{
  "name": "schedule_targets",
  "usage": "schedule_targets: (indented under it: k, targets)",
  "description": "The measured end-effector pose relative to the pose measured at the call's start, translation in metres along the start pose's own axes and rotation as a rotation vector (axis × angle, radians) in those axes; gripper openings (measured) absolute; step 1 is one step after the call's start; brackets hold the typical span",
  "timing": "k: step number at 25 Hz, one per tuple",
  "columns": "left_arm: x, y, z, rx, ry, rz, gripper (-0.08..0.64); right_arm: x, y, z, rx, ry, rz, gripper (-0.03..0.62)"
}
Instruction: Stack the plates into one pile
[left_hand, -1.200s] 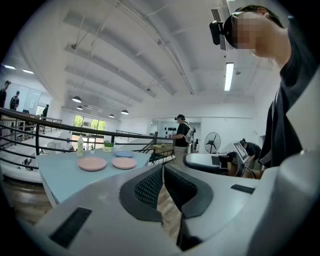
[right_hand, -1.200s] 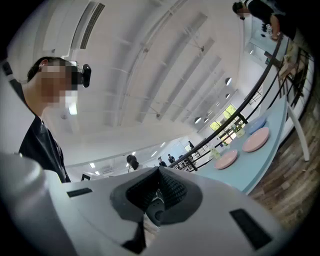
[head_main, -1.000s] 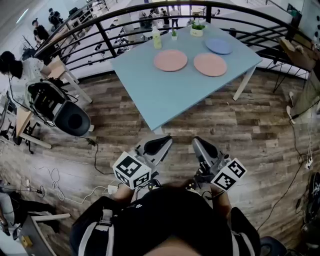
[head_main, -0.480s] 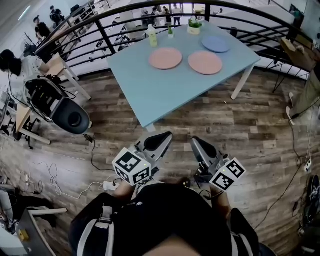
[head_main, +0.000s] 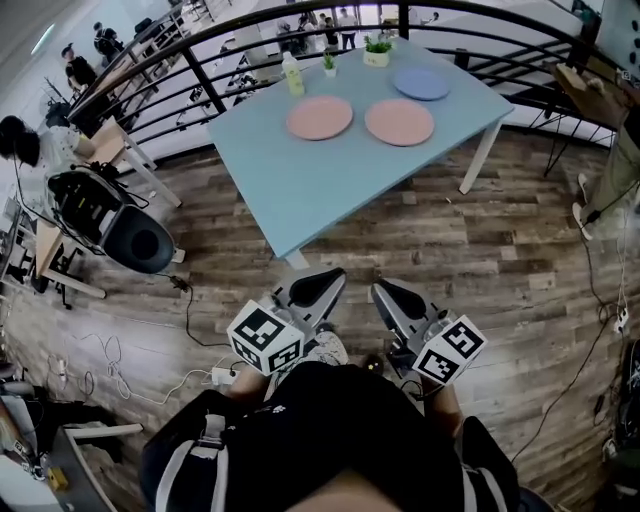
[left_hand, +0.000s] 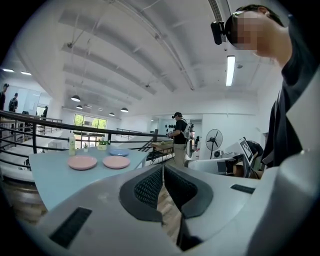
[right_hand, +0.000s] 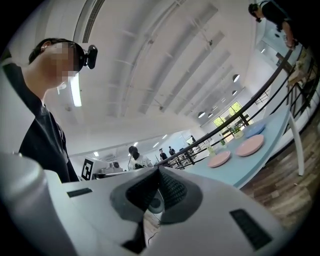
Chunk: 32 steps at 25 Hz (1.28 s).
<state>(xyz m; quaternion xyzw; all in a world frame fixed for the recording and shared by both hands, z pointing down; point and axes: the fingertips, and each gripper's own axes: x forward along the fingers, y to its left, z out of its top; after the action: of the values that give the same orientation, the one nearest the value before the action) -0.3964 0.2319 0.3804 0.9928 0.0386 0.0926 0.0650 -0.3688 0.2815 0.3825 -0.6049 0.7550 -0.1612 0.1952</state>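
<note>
Three plates lie apart on the blue table (head_main: 300, 185), well ahead of both grippers. One pink plate (head_main: 319, 118) sits straight beyond our left gripper (head_main: 322, 283), a second pink plate (head_main: 399, 122) beyond our right gripper (head_main: 384, 294), and a blue plate (head_main: 421, 83) farther off. A bottle (head_main: 292, 74) stands past the first plate. We hold both grippers side by side over the wooden floor (head_main: 480, 260), each with its jaws closed together on nothing.

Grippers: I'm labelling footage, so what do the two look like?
Both the left gripper and right gripper are light grey shells with dark ribbed pads. Each carries a white cube with black square markers. The person wears a black top.
</note>
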Motion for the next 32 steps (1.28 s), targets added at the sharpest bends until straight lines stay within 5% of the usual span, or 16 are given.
schedule_targets:
  k: [4,8,22,32]
  targets:
    - [0.01,0.011,-0.006,0.026,0.016,-0.025,0.02,0.007,-0.009,-0.002,0.03,-0.02,0.004,0.0]
    - [0.034,0.024,-0.008,0.048,0.018,-0.081,0.02,0.01,-0.015,0.007,-0.047,-0.021,0.002,0.0]
    - [0.148,0.08,0.019,0.117,-0.005,-0.276,0.02,0.04,-0.102,0.056,-0.036,-0.075,-0.172,0.002]
    - [0.195,0.149,0.02,0.094,0.025,-0.303,0.02,0.073,-0.172,0.073,0.02,-0.106,-0.318,0.002]
